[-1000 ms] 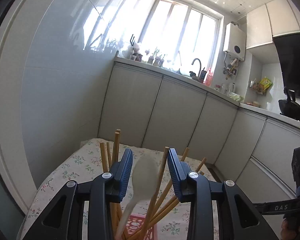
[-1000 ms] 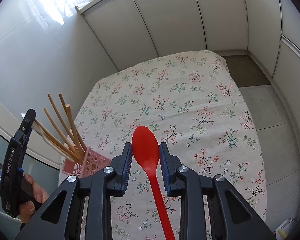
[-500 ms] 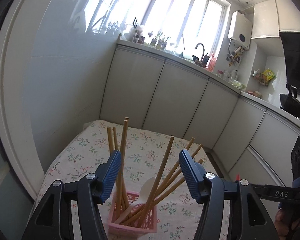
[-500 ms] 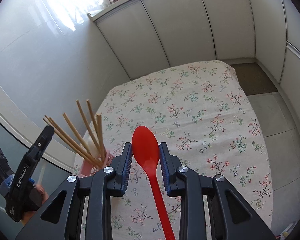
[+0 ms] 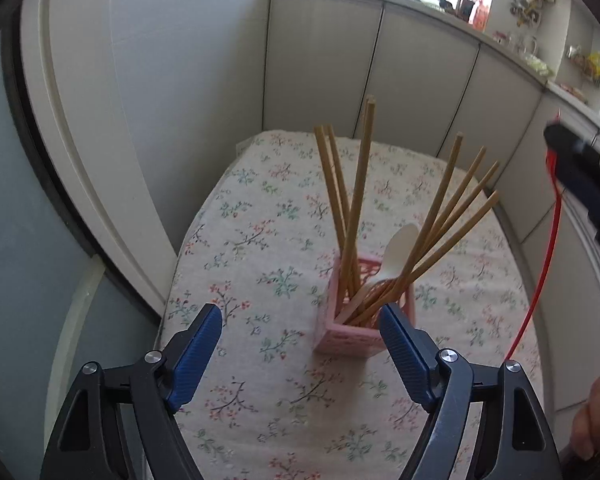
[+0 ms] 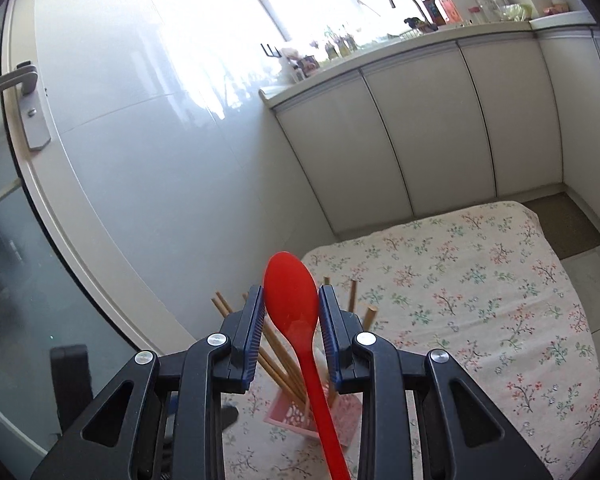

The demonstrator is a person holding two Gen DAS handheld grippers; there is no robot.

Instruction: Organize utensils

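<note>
In the left wrist view, the left gripper (image 5: 300,344) is seen at the bottom of the frame, angled steeply down toward a table covered in a flowered cloth (image 5: 236,240). Its blue-padded jaws are opening and stand wide, with nothing pressed between them. Just right of centre, a pink holder (image 5: 346,338) stands on the cloth, holding a fan of wooden chopsticks (image 5: 358,200) and a white spoon (image 5: 400,248). At the far right edge, a thin red line, the handle of the red spoon (image 5: 548,248), hangs from the dark body of the other gripper, and part of a hand (image 5: 596,412) shows at the lower right.

In the right wrist view, the right gripper (image 6: 291,332) fills the bottom centre, tilted only slightly downward. Its jaws are narrow and clamped on the bowl of the red spoon (image 6: 294,308), whose handle trails down toward the camera. The holder is glimpsed below, partly hidden behind the fingers.

The step in hand is judged to be placing the red spoon in the holder. It would best be done handle-first, lowered into a gap between the chopsticks, and released only once the handle is inside, so the light holder is not tipped.
</note>
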